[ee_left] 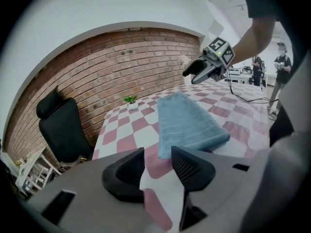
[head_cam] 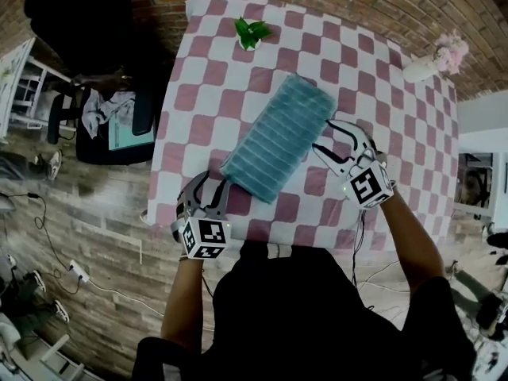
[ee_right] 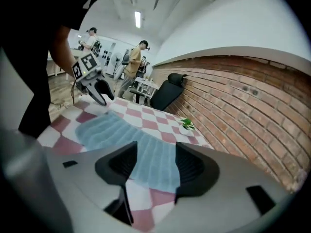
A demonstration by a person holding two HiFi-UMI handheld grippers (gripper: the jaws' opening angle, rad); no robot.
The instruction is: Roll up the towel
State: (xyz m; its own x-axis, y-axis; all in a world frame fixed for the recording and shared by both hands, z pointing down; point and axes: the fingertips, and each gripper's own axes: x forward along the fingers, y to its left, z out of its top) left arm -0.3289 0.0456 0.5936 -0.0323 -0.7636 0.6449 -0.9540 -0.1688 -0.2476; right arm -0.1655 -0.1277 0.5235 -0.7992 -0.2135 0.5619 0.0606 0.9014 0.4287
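A blue-grey striped towel (head_cam: pixel 279 136) lies flat as a long folded strip, set diagonally on the red-and-white checkered table (head_cam: pixel 208 71). My left gripper (head_cam: pixel 213 187) is just short of the towel's near end, open, with only tablecloth between its jaws. In the left gripper view the towel (ee_left: pixel 187 123) lies just beyond those jaws (ee_left: pixel 158 164). My right gripper (head_cam: pixel 327 137) hovers beside the towel's right edge near its far end, open and holding nothing. The right gripper view looks over the towel (ee_right: pixel 104 127) from above, past its own gripper (ee_right: pixel 155 166).
A small green plant in a white pot (head_cam: pixel 252 32) stands at the table's far edge. A white vase of pink flowers (head_cam: pixel 436 60) is at the far right corner. A black office chair (head_cam: pixel 119 125) stands left of the table. People stand in the background.
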